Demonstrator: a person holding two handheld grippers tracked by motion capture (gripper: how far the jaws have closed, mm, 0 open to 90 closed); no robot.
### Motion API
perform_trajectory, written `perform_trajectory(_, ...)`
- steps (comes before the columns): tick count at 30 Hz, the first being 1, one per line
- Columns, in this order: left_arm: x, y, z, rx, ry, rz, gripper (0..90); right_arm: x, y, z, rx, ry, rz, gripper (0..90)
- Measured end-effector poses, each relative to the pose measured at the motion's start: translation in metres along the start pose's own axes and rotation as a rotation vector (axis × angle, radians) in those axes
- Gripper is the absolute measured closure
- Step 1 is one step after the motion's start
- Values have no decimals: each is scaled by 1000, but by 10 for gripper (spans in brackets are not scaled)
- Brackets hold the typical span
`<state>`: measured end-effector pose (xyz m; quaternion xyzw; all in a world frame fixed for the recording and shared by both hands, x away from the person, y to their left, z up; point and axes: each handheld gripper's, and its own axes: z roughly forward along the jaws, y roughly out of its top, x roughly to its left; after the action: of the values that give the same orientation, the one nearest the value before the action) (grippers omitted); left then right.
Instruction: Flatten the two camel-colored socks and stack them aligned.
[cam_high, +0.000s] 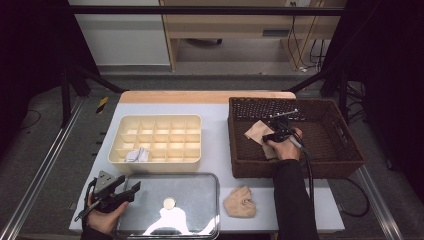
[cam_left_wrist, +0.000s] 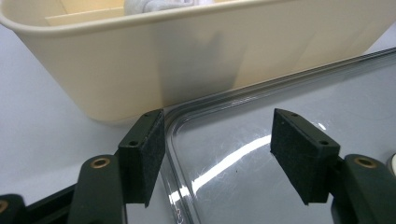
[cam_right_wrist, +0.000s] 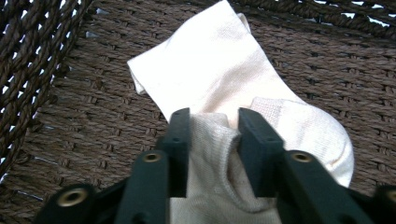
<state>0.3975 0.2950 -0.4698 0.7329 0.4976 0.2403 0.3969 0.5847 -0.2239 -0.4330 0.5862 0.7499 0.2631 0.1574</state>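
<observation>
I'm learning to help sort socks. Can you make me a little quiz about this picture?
1. True or false: the right gripper pinches a beige sock inside the wicker basket.
2. What sits in the cream divided box? A) rolled white sock B) spoon C) ball
3. What lies on the table beside the clear lid?

Key
1. True
2. A, the white sock
3. A bundled beige sock

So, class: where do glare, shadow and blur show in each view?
High view: bright glare on the clear lid, dark surrounds. Left gripper view: glare streak on the lid, soft shadow on the cream box. Right gripper view: near sock fabric between the jaws slightly soft, basket weave sharp.
</observation>
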Motion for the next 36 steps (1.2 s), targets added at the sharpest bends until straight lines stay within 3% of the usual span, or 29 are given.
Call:
perform_trajectory(3,0,0,0,0,0,1,349,0,0,-1,-12,9,-8,792)
perform_trajectory(8,0,0,0,1,1,2,349,0,0,-6,-51,10,6,828)
perform_trajectory(12,0,0,0,0,0,0,349,-2,0,-14,-135,0,4,833)
perform_trajectory(19,0,0,0,-1,1,1,349,-5,5,-40,-316,10,41,841)
perform_trajectory(24,-1,1,0,0,1,3,349,0,8,-63,-415,26,30,843)
perform_trajectory(36,-2,1,-1,-4,0,5,349,24,6,-117,-548,106,-49,843)
